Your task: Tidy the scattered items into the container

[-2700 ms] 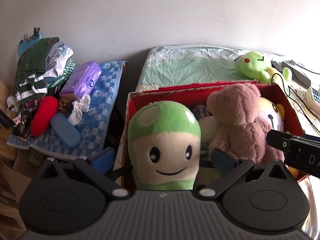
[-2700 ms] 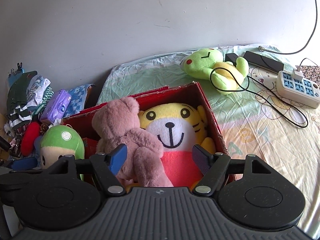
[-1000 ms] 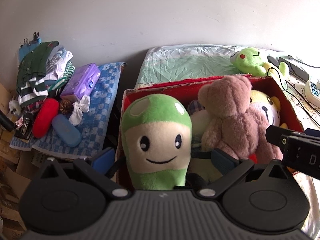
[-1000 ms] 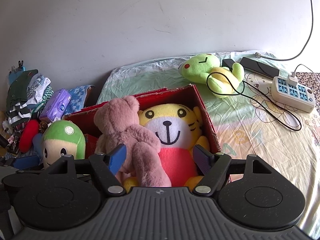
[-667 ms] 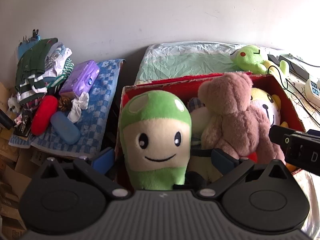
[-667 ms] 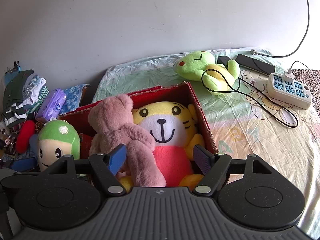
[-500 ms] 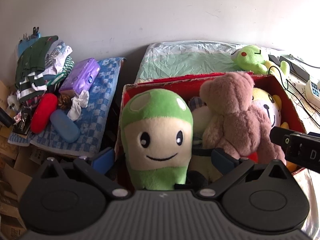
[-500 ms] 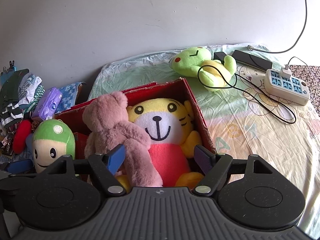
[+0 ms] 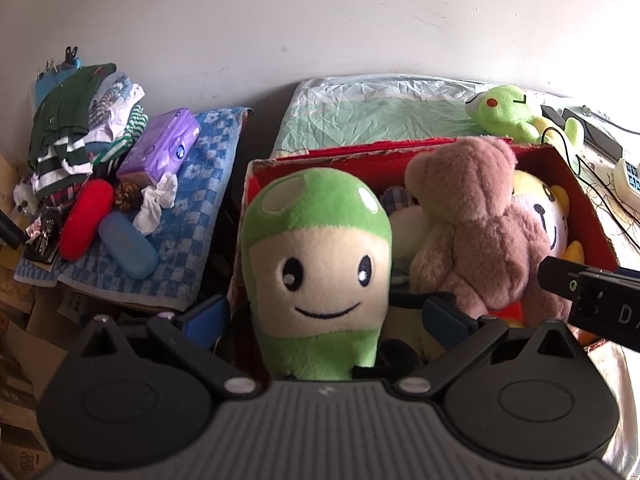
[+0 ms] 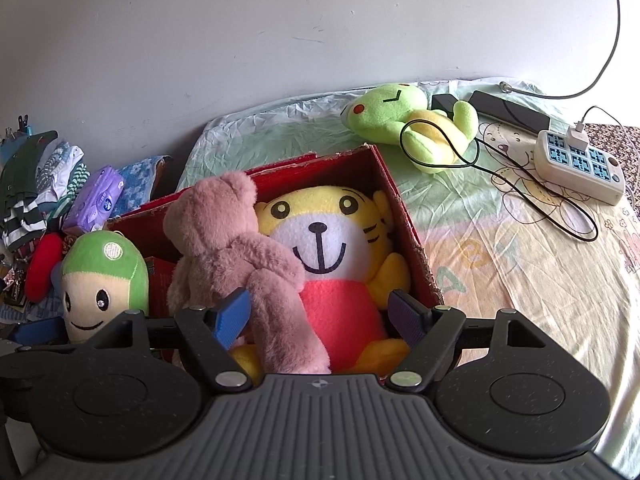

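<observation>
A red cardboard box (image 9: 576, 184) (image 10: 404, 216) on the bed holds a green mushroom plush (image 9: 318, 256) (image 10: 102, 276), a pink teddy bear (image 9: 476, 224) (image 10: 236, 248) and a yellow tiger plush (image 10: 332, 248) (image 9: 548, 216). My left gripper (image 9: 326, 316) is open, its fingers on either side of the mushroom plush at the box's left end. My right gripper (image 10: 320, 316) is open over the box's front, around the tiger's red body and the bear's leg. A green frog plush (image 10: 408, 120) (image 9: 508, 114) lies on the bed beyond the box.
A black cable (image 10: 520, 184) loops over the frog plush to a white power strip (image 10: 580, 164) at the right. Left of the bed, a blue checked towel (image 9: 200, 200) carries a purple tissue pack (image 9: 164, 146), red and blue cases and folded clothes (image 9: 76, 120).
Both views have shifted slightly; the box and plush toys have drifted a little in frame. Both grippers stay open and the toys keep their places in the box.
</observation>
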